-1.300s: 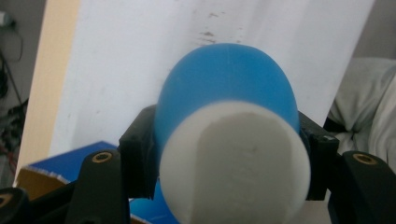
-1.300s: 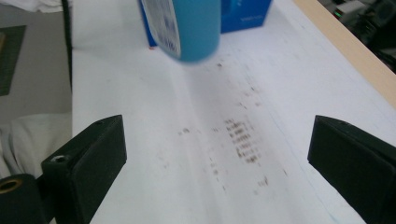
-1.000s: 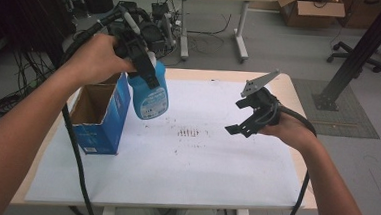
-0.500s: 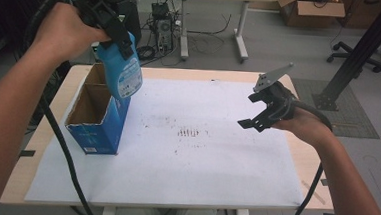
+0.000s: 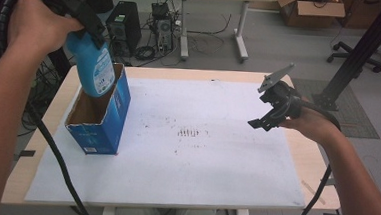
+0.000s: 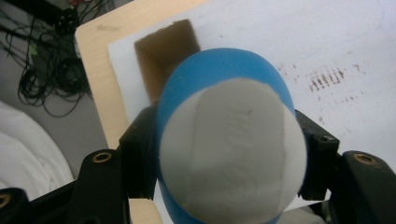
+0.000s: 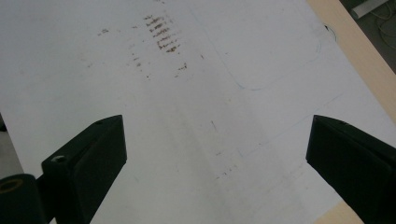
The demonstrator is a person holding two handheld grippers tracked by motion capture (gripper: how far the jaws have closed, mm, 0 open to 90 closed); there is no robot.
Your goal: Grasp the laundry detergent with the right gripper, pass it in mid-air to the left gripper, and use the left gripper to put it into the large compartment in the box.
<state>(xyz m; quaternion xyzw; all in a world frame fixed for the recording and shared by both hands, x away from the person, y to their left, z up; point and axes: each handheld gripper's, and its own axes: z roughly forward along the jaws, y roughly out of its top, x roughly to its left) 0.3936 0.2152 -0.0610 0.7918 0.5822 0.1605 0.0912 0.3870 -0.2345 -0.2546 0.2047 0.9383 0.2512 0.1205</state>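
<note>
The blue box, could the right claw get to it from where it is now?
Probably yes. The right claw hangs open above bare white sheet, with nothing lying between it and the blue box. The left claw holds the blue bottle over the box's open top, crowding that approach.

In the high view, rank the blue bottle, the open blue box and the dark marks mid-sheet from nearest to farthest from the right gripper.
Measured from the right gripper:
1. Dark marks, mid-sheet, to its left.
2. Blue box, standing at the sheet's left edge.
3. Blue bottle, held above the box in the left gripper, far left.
</note>
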